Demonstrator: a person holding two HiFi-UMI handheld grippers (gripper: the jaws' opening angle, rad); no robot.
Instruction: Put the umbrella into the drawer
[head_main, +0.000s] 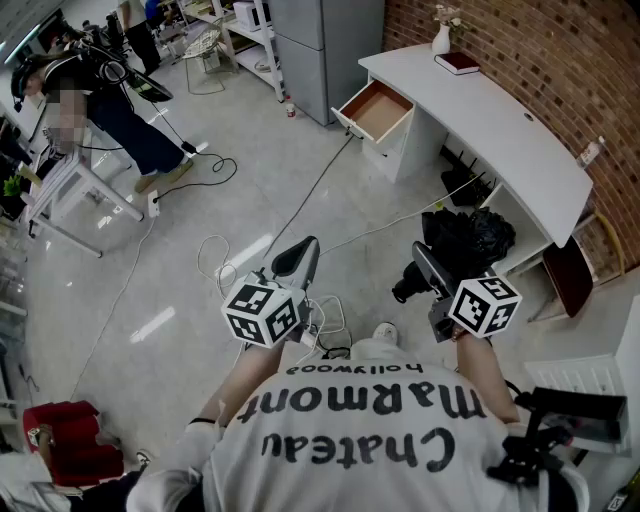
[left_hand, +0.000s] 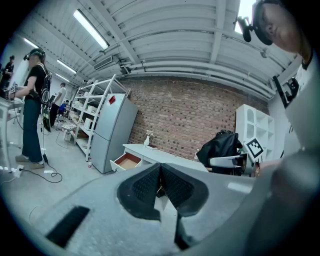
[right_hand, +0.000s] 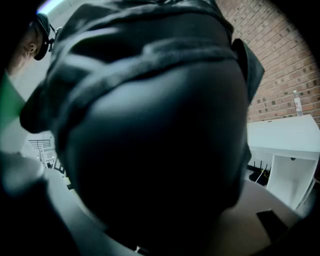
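At the near right, the right gripper (head_main: 440, 265) has its fingers spread wide and clamped round the black folded umbrella (head_main: 468, 240), whose dark fabric fills that gripper's own view. Just left of it, the left gripper (head_main: 297, 257) is empty, its fingers (left_hand: 142, 187) pressed together. Both hands hold their grippers out almost level above the grey floor (head_main: 250, 190). Far ahead, the drawer (head_main: 378, 108) stands pulled open under the curved white tabletop (head_main: 500, 130), which runs along a brick wall (head_main: 520, 40).
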